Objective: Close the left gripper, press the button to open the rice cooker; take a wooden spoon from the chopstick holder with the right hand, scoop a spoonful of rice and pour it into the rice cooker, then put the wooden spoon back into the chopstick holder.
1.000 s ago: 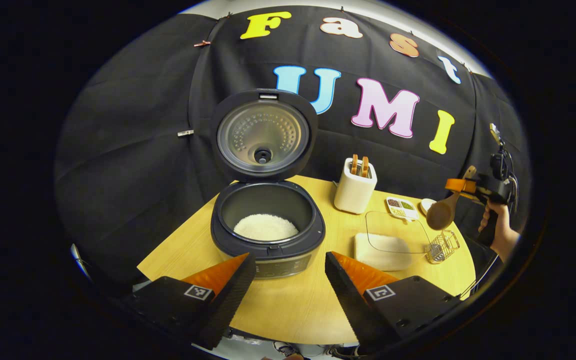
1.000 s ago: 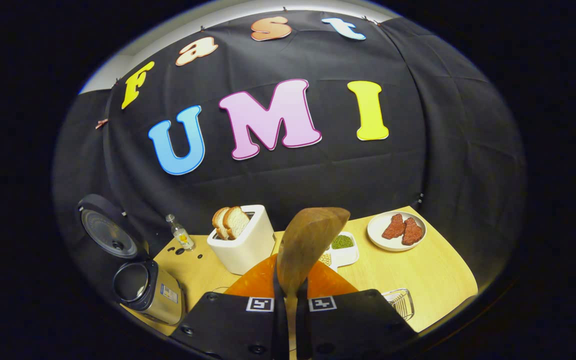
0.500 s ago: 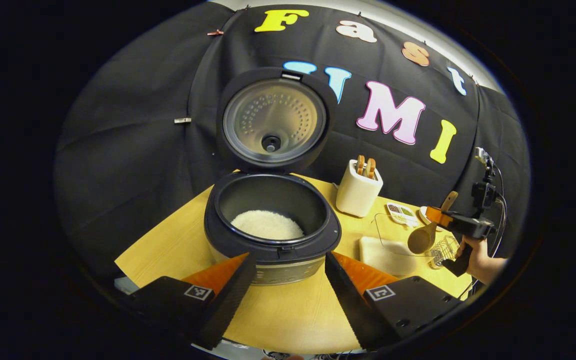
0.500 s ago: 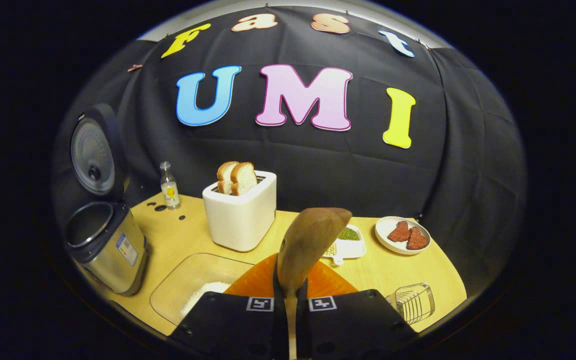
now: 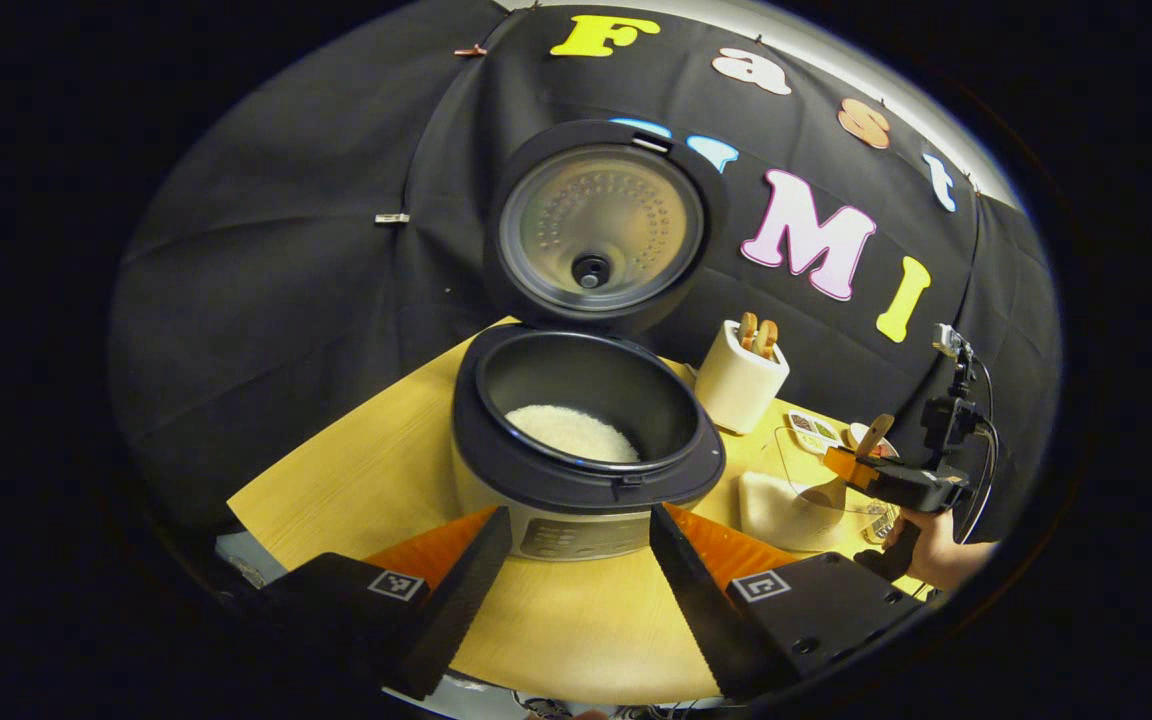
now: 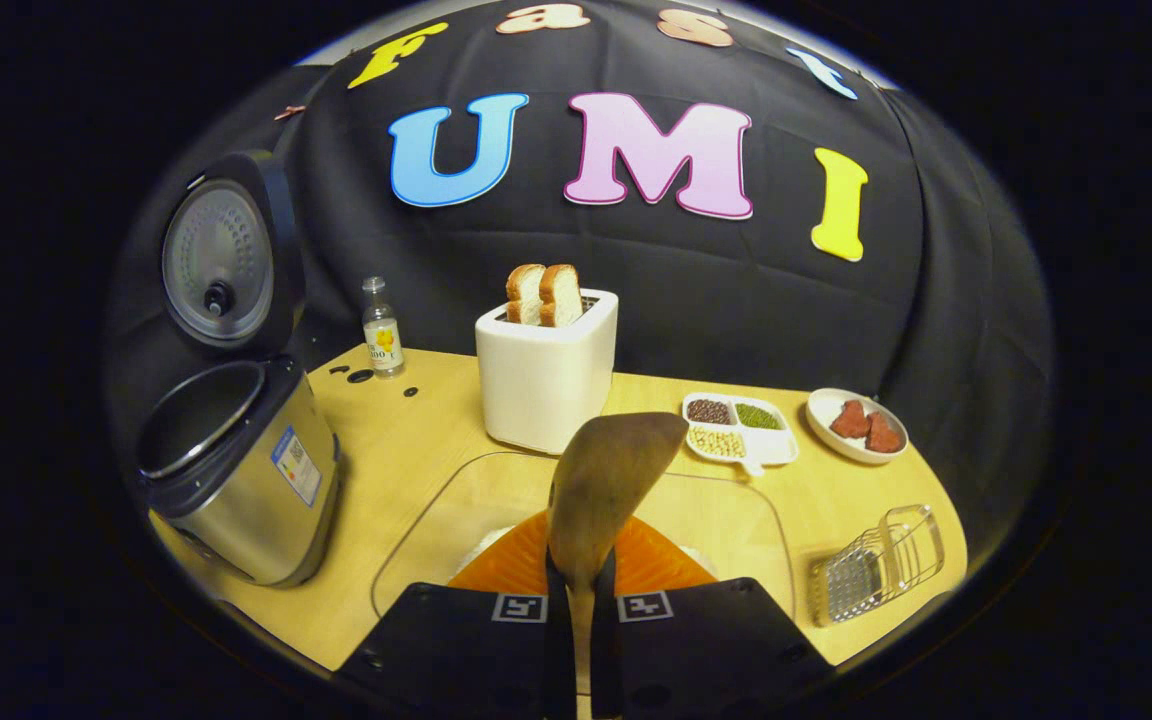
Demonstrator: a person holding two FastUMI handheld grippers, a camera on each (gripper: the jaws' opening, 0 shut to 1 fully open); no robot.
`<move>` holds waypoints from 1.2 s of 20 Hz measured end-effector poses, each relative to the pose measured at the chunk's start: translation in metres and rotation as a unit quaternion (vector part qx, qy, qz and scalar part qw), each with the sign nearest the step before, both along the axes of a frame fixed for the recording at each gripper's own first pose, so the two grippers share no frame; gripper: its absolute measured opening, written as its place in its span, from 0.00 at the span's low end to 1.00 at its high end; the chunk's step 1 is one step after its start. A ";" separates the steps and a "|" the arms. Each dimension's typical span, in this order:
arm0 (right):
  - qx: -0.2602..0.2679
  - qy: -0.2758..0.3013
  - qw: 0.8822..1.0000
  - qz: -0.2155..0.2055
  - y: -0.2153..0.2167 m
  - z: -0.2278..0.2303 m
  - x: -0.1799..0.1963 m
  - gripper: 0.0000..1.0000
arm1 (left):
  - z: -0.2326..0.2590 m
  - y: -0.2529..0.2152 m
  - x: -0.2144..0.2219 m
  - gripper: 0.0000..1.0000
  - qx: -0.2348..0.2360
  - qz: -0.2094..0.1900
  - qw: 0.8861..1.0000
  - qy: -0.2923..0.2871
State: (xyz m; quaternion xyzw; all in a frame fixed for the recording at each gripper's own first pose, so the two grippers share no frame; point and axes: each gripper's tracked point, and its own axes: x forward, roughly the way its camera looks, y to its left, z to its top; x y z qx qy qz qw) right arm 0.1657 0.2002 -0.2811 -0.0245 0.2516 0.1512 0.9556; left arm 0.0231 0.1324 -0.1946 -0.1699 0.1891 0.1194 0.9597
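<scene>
The wooden spoon [image 6: 608,490] stands clamped by its handle between the two fingers of the right gripper [image 6: 581,600], its smooth oval bowl raised above a clear, round-cornered container [image 6: 736,520] with white rice [image 5: 771,500] in it; in the left gripper view the same spoon [image 5: 861,450] angles down toward that container, held out by a hand [image 5: 931,555]. To the left stands the rice cooker [image 5: 586,440], lid [image 5: 601,225] swung upright, its dimpled metal inner plate facing forward and a patch of white rice lying in the dark round pot. The left gripper [image 5: 576,585] hovers just in front of the cooker with its fingers spread wide apart, holding nothing. Behind are a white toaster [image 6: 546,370] with two slices of bread, a small bottle [image 6: 381,340], a divided dish of beans [image 6: 736,425] and a wire chopstick holder [image 6: 876,565] near the edge of the pale wooden table [image 6: 406,440], with bare tabletop between cooker and container
</scene>
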 end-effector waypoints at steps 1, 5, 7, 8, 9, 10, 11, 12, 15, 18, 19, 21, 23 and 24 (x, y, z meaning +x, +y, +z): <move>0.012 0.009 1.000 -0.005 0.005 0.000 -0.001 0.11 | -0.002 0.006 -0.003 0.96 -0.004 0.009 1.000 0.005; 0.073 0.051 0.995 -0.041 0.015 -0.003 0.005 0.11 | -0.004 0.015 -0.013 0.96 -0.031 0.028 0.999 0.006; 0.114 0.076 0.989 -0.062 0.017 -0.004 0.009 0.11 | -0.007 0.017 -0.013 0.96 -0.035 0.029 0.999 0.010; 0.134 0.090 0.984 -0.071 0.018 -0.005 0.011 0.11 | -0.006 0.019 -0.012 0.96 -0.035 0.030 0.999 0.010; 0.153 0.103 0.979 -0.080 0.019 -0.005 0.013 0.11 | -0.004 0.021 -0.011 0.96 -0.031 0.031 0.999 0.008; 0.168 0.117 0.975 -0.088 0.019 -0.007 0.014 0.11 | -0.003 0.024 -0.010 0.96 -0.023 0.037 0.999 0.007; 0.175 0.127 0.972 -0.096 0.016 -0.007 0.015 0.11 | 0.002 0.029 -0.008 0.96 -0.012 0.044 0.999 0.000; 0.184 0.134 0.969 -0.100 0.015 -0.007 0.017 0.11 | 0.007 0.029 -0.006 0.96 -0.007 0.044 0.999 -0.008; 0.214 0.143 0.961 -0.101 0.019 -0.002 0.019 0.11 | 0.014 0.022 0.004 0.96 -0.008 0.028 0.999 -0.017; 0.238 0.152 0.952 -0.119 0.011 0.000 0.020 0.11 | 0.018 0.019 0.010 0.96 0.006 0.016 1.000 -0.020; 0.252 0.159 0.946 -0.130 0.007 0.000 0.020 0.11 | 0.021 0.019 0.010 0.96 0.008 0.014 1.000 -0.022; 0.291 0.171 0.926 -0.172 -0.005 0.000 0.019 0.11 | 0.025 0.018 0.010 0.96 0.008 0.012 1.000 -0.026; 0.327 0.175 0.906 -0.206 -0.018 0.000 0.017 0.11 | 0.025 0.016 0.010 0.96 0.008 0.009 1.000 -0.024; 0.341 0.180 0.897 -0.217 -0.024 0.000 0.016 0.10 | 0.026 0.015 0.008 0.96 0.008 0.008 1.000 -0.025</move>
